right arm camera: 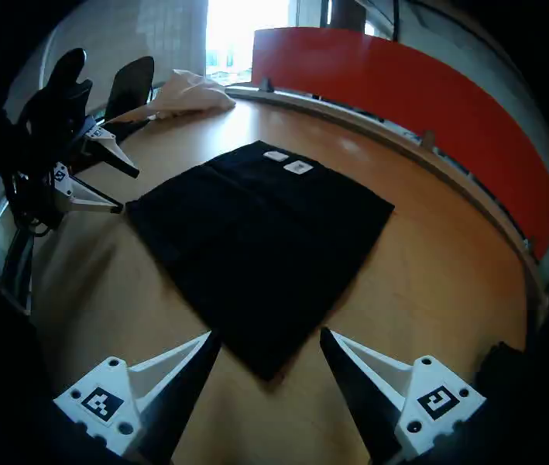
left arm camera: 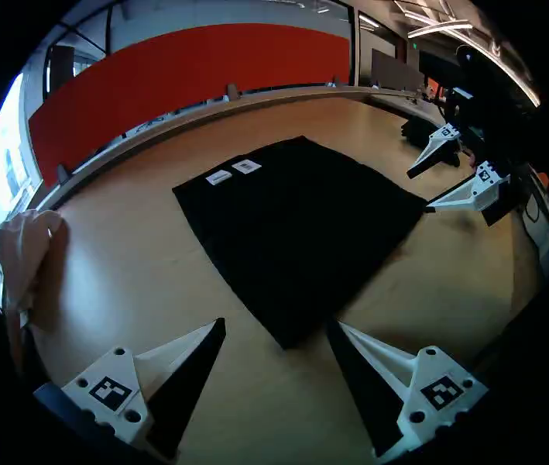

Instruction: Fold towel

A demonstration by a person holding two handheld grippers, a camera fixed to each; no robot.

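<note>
Left gripper view: a black towel (left arm camera: 297, 225) lies flat on a wooden table (left arm camera: 135, 263), two white tags (left arm camera: 231, 172) at its far edge, its near corner between the spread fingers of the left gripper (left arm camera: 274, 324). The right gripper (left arm camera: 420, 191), jaws also apart, is just beside the towel's right corner. A beige cloth (left arm camera: 22, 248) rests at the table's left edge; a red panel (left arm camera: 197, 70) runs behind the table.
</note>
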